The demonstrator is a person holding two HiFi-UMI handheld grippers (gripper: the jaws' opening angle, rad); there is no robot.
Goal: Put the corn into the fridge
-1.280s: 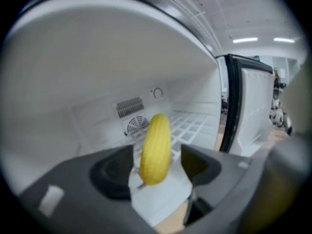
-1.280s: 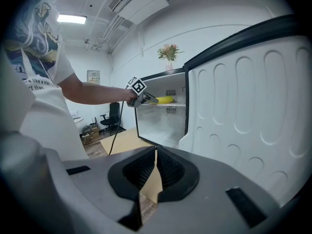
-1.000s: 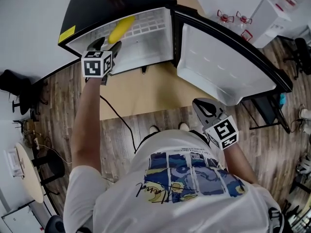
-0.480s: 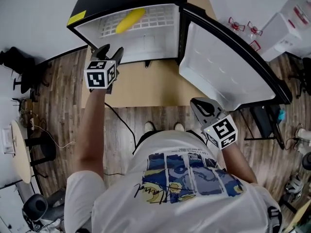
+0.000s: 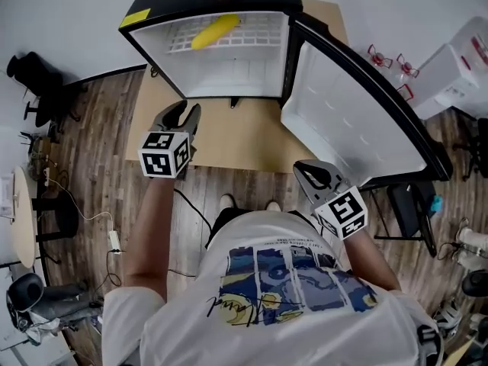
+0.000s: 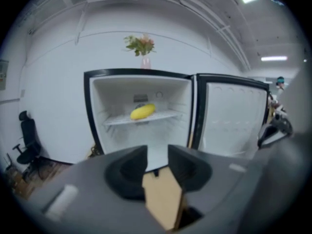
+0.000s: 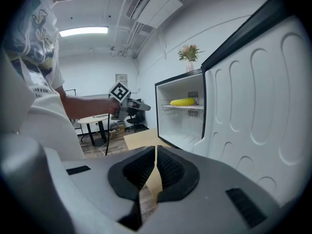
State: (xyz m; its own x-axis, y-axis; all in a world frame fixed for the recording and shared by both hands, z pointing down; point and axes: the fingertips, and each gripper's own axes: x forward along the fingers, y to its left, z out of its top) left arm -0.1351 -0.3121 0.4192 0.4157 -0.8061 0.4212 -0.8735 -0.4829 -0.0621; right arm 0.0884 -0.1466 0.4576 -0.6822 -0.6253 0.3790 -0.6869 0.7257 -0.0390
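Left gripper [image 5: 183, 114] held out ahead of me on a nearly straight left arm [image 5: 149, 231], pitched a little downward. Jaws closing, part-way in, nothing between them. Right gripper [image 5: 306, 171] tucked close at the waist, elbow bent, also tilted slightly down. Its jaws sit together, gripping nothing.

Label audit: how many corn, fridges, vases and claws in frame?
corn: 1
fridge: 1
vase: 1
claws: 2 (left claw closing, empty; right claw shut, empty)
total: 5
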